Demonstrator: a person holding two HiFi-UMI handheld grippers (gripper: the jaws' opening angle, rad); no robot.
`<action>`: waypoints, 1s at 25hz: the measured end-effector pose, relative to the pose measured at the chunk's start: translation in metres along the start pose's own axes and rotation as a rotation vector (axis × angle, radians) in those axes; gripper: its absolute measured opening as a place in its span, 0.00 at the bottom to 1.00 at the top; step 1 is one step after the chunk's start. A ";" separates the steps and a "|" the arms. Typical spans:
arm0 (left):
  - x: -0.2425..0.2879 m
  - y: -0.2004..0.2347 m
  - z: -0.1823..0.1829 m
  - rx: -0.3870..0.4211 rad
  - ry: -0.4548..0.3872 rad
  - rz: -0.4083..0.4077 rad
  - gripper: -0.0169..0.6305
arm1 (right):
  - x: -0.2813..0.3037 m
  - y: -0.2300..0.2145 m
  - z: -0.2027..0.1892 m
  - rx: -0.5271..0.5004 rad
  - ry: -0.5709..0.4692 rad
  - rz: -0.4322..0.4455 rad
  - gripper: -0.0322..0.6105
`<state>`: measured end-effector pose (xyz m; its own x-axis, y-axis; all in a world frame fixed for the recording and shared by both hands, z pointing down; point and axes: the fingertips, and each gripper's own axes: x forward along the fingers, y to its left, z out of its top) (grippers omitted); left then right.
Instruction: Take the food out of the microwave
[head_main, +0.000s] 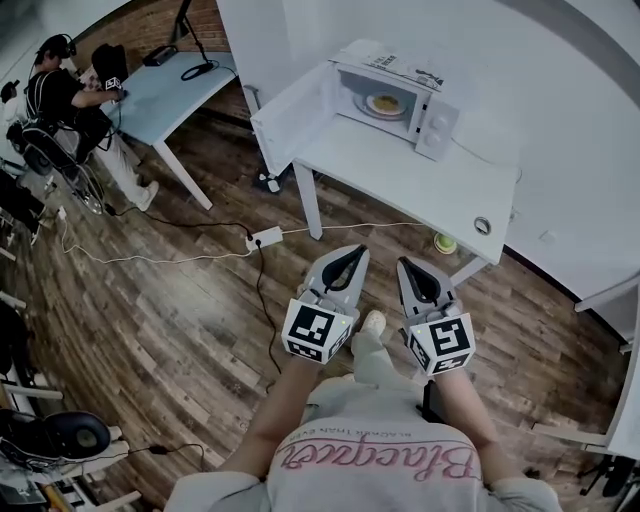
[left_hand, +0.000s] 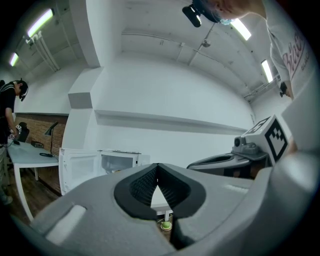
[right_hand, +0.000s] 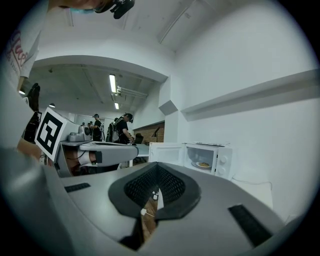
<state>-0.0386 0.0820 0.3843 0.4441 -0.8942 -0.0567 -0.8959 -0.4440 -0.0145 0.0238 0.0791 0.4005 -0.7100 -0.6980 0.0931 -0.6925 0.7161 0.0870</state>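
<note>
On the desk's (head_main: 400, 185) far corner the open microwave (head_main: 432, 118) holds the untaken food plate (head_main: 384, 104); my left tongs (head_main: 351, 251) and right tongs (head_main: 409, 265), pressed together and empty, hang well short.

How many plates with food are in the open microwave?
1. The plate lies in the middle of the microwave, whose door stands open. The cavity's corners are hidden, so another small item may be there.

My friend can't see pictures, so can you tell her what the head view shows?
A white microwave stands with its door open on a white table, a plate of food inside. Nearer, a person holds the left hand-held gripper and the right hand-held gripper side by side over a wooden floor, both shut and empty.
</note>
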 end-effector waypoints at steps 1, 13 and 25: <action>0.004 0.004 0.000 0.001 0.000 0.003 0.03 | 0.006 -0.002 0.000 -0.005 0.000 0.008 0.06; 0.081 0.052 -0.003 0.020 0.038 0.023 0.03 | 0.084 -0.052 0.009 0.018 -0.029 0.051 0.06; 0.191 0.097 0.002 0.003 0.031 0.035 0.03 | 0.159 -0.142 0.021 0.083 -0.054 0.032 0.07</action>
<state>-0.0408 -0.1316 0.3702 0.4127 -0.9105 -0.0260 -0.9108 -0.4124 -0.0157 0.0063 -0.1339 0.3821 -0.7365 -0.6752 0.0411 -0.6757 0.7371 0.0020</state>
